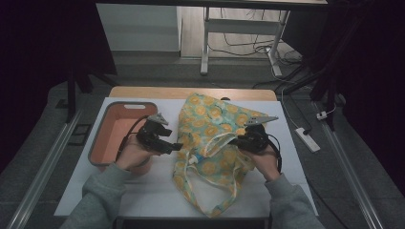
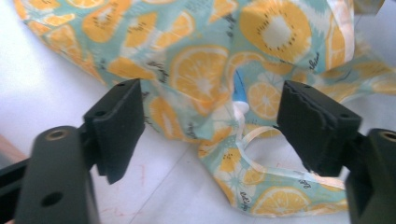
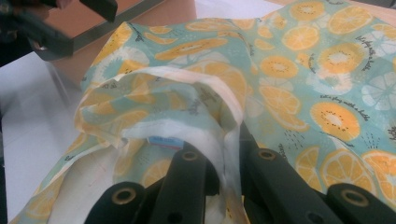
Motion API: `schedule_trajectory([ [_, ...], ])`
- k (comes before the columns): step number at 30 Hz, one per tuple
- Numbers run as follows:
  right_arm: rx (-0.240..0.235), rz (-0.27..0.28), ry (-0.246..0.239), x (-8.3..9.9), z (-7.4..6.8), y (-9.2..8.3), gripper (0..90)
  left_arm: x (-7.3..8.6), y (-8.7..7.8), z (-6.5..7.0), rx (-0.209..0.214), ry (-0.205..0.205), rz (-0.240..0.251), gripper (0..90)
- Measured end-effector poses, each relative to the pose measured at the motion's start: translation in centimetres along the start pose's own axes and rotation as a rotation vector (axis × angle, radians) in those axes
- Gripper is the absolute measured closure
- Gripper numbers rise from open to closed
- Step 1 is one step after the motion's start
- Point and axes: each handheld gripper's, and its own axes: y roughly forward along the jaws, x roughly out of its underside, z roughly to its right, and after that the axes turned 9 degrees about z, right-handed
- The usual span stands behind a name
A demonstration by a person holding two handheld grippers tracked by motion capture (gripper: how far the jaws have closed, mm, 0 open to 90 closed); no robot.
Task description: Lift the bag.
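Observation:
A fabric tote bag point(image 1: 210, 138) printed with orange and kiwi slices on teal lies across the middle of the white table point(image 1: 143, 191). My right gripper point(image 1: 236, 142) is shut on the bag's pale opening rim point(image 3: 224, 116), and fabric is pinched between its black jaws point(image 3: 226, 144). My left gripper point(image 1: 174, 147) hovers at the bag's left edge. Its jaws point(image 2: 205, 107) stand wide apart, open, with the bag point(image 2: 201, 70) and a pale strap point(image 2: 261, 135) just beyond the pads and nothing pressed between them. A blue-white tag point(image 2: 240, 100) peeks from the folds.
A pink tub point(image 1: 126, 105) with a grey rim stands at the table's left, just behind my left hand. In the right gripper view the left gripper point(image 3: 42, 28) shows in front of the tub point(image 3: 159, 14). A power strip point(image 1: 307, 139) lies on the floor at right.

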Motion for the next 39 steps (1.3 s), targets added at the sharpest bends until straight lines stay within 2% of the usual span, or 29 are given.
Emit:
schedule_trajectory([
  [5,-0.008,-0.003,-0.005,0.0,0.1,-0.1,87.5,0.0,2.2,1.3,-0.067,0.047,-0.071,18.8],
  [9,-0.01,-0.001,-0.006,0.0,0.2,0.0,87.4,-0.1,3.7,1.7,-0.094,0.049,-0.103,22.2],
  [13,-0.013,0.0,-0.012,-0.2,0.0,0.0,87.4,-0.4,5.1,1.3,-0.117,0.024,-0.13,32.5],
  [16,-0.015,0.004,-0.014,-0.2,-0.1,-0.1,87.4,-0.5,5.8,1.0,-0.135,0.009,-0.153,52.0],
  [19,-0.014,0.008,-0.015,-0.2,0.0,-0.3,87.3,-0.4,6.0,0.7,-0.112,0.004,-0.175,75.6],
  [21,-0.011,0.009,-0.011,-0.2,0.1,-0.4,87.3,-0.4,5.8,0.5,-0.091,-0.002,-0.18,85.1],
  [25,-0.004,0.007,-0.004,-0.1,0.3,-0.5,87.1,-0.3,4.7,0.3,-0.034,-0.021,-0.168,88.2],
  [28,-0.005,-0.007,0.006,0.2,0.4,-0.3,86.9,-0.2,2.5,0.4,0.023,-0.03,-0.13,88.4],
  [30,-0.008,-0.022,0.008,0.5,0.4,0.0,86.9,-0.1,1.2,0.5,0.045,-0.033,-0.109,88.4],
  [34,-0.031,-0.066,0.007,1.1,0.0,1.2,86.2,0.7,0.1,0.6,0.064,-0.033,-0.102,88.4],
  [35,-0.041,-0.078,-0.001,1.1,-0.2,1.3,82.7,1.0,0.0,0.5,0.074,-0.036,-0.099,88.4],
  [38,-0.065,-0.11,-0.01,0.9,-1.2,1.4,51.4,1.6,-0.2,0.2,0.082,-0.045,-0.098,88.3],
  [39,-0.058,-0.093,-0.017,0.8,-1.8,0.8,44.5,1.7,-0.3,0.1,0.081,-0.049,-0.099,88.3],
])
